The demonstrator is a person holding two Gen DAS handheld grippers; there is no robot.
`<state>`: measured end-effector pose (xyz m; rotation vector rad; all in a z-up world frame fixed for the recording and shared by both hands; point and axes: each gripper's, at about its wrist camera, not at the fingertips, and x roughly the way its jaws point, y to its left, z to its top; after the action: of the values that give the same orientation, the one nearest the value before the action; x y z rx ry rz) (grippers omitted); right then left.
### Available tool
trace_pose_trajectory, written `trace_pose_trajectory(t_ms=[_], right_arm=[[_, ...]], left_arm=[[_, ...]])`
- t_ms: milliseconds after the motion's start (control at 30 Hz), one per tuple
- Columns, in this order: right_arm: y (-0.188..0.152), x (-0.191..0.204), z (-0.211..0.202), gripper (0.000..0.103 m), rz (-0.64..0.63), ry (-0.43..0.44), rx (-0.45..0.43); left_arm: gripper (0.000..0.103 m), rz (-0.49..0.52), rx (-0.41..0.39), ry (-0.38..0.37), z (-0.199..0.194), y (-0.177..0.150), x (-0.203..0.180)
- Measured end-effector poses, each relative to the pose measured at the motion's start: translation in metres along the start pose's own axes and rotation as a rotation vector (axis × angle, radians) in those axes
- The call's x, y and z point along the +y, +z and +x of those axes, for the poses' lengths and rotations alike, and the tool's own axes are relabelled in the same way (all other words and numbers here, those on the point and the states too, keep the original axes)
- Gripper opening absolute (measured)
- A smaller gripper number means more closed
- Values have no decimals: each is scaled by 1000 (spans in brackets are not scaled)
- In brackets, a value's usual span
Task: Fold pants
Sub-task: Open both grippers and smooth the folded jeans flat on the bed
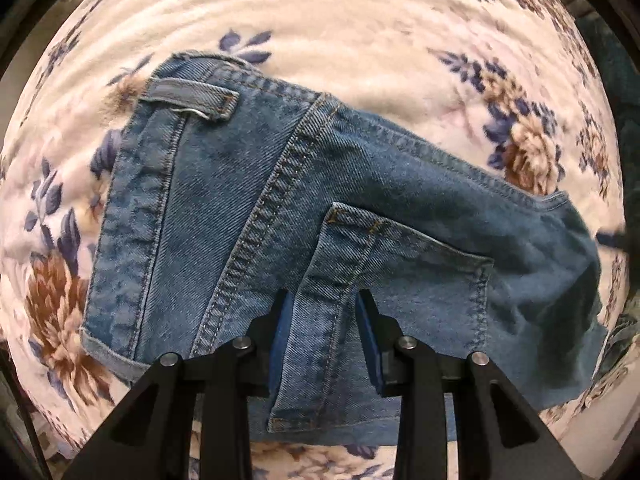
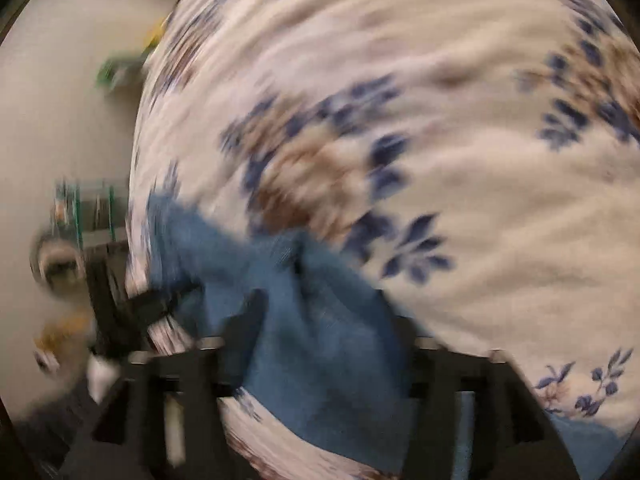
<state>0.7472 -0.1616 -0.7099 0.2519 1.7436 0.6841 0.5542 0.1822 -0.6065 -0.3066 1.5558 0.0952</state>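
Blue denim pants (image 1: 248,184) lie on a white floral blanket (image 1: 360,28), waistband and belt loop to the upper left, a back pocket (image 1: 404,264) near the middle. My left gripper (image 1: 323,320) is shut on a fold of the denim beside the pocket; its blue pads (image 1: 280,340) press the cloth from both sides. In the blurred right wrist view, my right gripper (image 2: 320,320) is shut on a bunched part of the pants (image 2: 320,340), which hangs between its fingers over the blanket (image 2: 440,120).
The bed's left edge (image 2: 136,184) shows in the right wrist view, with a pale floor (image 2: 60,120) and small blurred objects (image 2: 80,208) beyond it. The other gripper's dark frame (image 2: 120,312) shows at lower left.
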Motion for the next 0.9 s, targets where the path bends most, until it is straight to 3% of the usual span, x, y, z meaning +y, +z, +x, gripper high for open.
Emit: trace_pose_trajectory(t_ms=[67, 100, 133, 200, 267, 367, 467, 500, 533, 600, 667, 767, 867, 900], right_arm=[[-11, 18, 27, 62, -65, -53, 62], [-13, 28, 38, 39, -80, -126, 70], [-14, 21, 45, 5, -45, -202, 74], [-15, 2, 31, 5, 55, -182, -19], [-12, -12, 23, 4, 103, -233, -109], [-7, -19, 39, 5, 115, -216, -39], [-14, -23, 4, 12, 150, -179, -114], [-23, -26, -19, 19, 164, -170, -176], [-29, -29, -33, 37, 166, -197, -204], [-49, -35, -58, 59, 160, -311, -243], [-63, -51, -64, 60, 168, -376, -193], [-82, -69, -46, 60, 232, -353, -125], [-86, -78, -16, 59, 200, -347, -93], [-87, -76, -9, 43, 167, -383, -97]], left_arm=[[30, 10, -24, 2, -10, -3, -4], [30, 17, -41, 9, -16, -4, -7], [30, 21, -56, 13, -21, -6, -10], [30, 27, -92, 15, -32, -8, -15], [30, 31, -125, 23, -40, -8, -20], [30, 34, -119, 11, -40, -5, -28], [30, 36, -108, -17, -42, -4, -39], [30, 49, -120, -29, -46, -7, -46], [30, 61, -127, -33, -48, -9, -51], [30, 107, -144, -31, -49, -18, -68], [30, 137, -148, -29, -47, -25, -83], [30, 146, -122, -48, -36, -32, -101], [30, 156, -112, -42, -27, -40, -113], [30, 160, -112, -37, -24, -42, -117]])
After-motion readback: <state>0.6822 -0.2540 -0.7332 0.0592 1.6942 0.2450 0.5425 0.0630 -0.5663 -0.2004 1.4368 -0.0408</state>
